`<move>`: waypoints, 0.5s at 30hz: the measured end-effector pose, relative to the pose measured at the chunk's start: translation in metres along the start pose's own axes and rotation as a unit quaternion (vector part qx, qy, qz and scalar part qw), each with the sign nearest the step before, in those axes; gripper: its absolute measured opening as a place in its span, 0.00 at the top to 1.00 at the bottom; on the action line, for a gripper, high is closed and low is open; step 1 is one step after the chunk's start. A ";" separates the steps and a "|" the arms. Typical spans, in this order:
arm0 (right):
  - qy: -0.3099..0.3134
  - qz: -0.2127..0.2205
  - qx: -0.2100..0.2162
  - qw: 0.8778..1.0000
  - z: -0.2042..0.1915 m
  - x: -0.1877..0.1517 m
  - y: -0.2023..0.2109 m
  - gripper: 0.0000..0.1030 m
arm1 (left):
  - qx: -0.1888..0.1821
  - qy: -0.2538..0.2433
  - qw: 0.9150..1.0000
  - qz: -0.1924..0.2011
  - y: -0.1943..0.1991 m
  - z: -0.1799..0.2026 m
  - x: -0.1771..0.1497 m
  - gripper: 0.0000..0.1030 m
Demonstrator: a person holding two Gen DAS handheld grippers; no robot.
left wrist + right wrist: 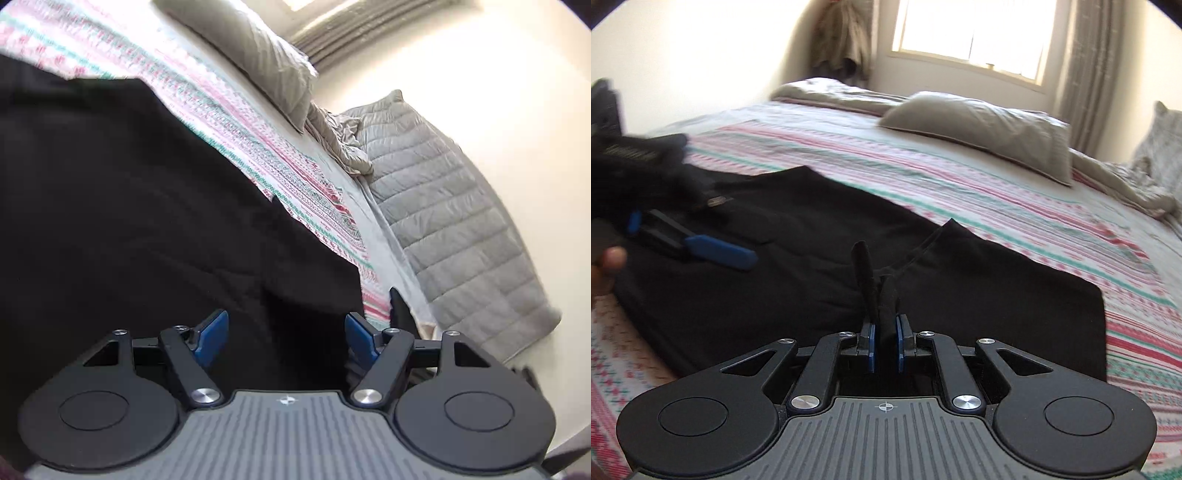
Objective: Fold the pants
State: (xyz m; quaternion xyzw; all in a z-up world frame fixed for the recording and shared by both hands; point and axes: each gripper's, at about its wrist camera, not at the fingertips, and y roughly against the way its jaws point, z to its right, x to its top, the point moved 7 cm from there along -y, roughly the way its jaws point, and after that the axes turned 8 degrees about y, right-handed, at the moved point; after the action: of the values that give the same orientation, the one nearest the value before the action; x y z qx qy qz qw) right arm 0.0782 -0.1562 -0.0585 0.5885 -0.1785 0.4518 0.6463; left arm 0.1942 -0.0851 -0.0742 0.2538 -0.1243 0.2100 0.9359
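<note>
Bedspread (997,192) under pants (812,266) (black)

Black pants (812,258), plain and dark, lay spread flat across the striped bedspread (997,192), mostly smooth with a few soft creases. Had a small label near the waist end at the left. One edge was lifted, bunched into a narrow upright fold, pinched between the pads of the right gripper (885,345). Reached almost to the bed's near side.
</note>
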 end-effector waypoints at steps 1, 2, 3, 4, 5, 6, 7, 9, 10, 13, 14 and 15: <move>0.004 0.003 0.010 1.000 -0.007 0.002 0.001 0.90 | -0.004 0.010 1.000 -0.002 -0.001 -0.001 0.001 0.23; 0.008 0.006 0.020 1.000 -0.013 0.004 0.003 0.90 | -0.007 0.020 1.000 -0.004 -0.002 -0.002 0.001 0.23; 0.011 0.009 0.028 1.000 -0.019 0.006 0.005 0.90 | -0.009 0.030 1.000 -0.006 -0.002 -0.003 0.002 0.23; 0.013 0.012 0.035 0.999 -0.023 0.008 0.006 0.90 | -0.012 0.039 0.999 -0.007 -0.003 -0.005 0.002 0.23; 0.015 0.015 0.041 0.999 -0.027 0.009 0.008 0.90 | -0.016 0.049 0.999 -0.007 -0.003 -0.007 0.003 0.23; 0.016 0.018 0.045 0.999 -0.030 0.011 0.011 0.90 | -0.018 0.058 0.998 -0.009 -0.004 -0.008 0.003 0.23; 0.016 0.021 0.051 0.998 -0.032 0.012 0.013 0.90 | -0.019 0.066 0.998 -0.009 -0.004 -0.009 0.003 0.23; 0.014 0.026 0.064 0.997 -0.036 0.014 0.017 0.90 | -0.020 0.073 0.997 -0.005 -0.005 -0.010 0.004 0.25; 0.012 0.028 0.072 0.997 -0.037 0.015 0.020 0.90 | -0.019 0.074 0.997 -0.002 -0.005 -0.011 0.005 0.27; 0.009 0.035 0.092 0.995 -0.042 0.015 0.026 0.90 | -0.013 0.078 0.997 0.009 -0.005 -0.012 0.008 0.34; 0.008 0.036 0.097 0.995 -0.043 0.015 0.029 0.90 | -0.009 0.078 0.997 0.013 -0.005 -0.013 0.008 0.36; 0.007 0.038 0.102 0.994 -0.044 0.016 0.031 0.90 | -0.004 0.078 0.997 0.019 -0.005 -0.014 0.009 0.40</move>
State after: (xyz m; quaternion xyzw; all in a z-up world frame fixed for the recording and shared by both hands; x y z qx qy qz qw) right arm 0.0490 -0.1127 -0.0388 0.6410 -0.1497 0.4957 0.5666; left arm 0.2066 -0.0783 -0.0852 0.2303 -0.0560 0.2461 0.9398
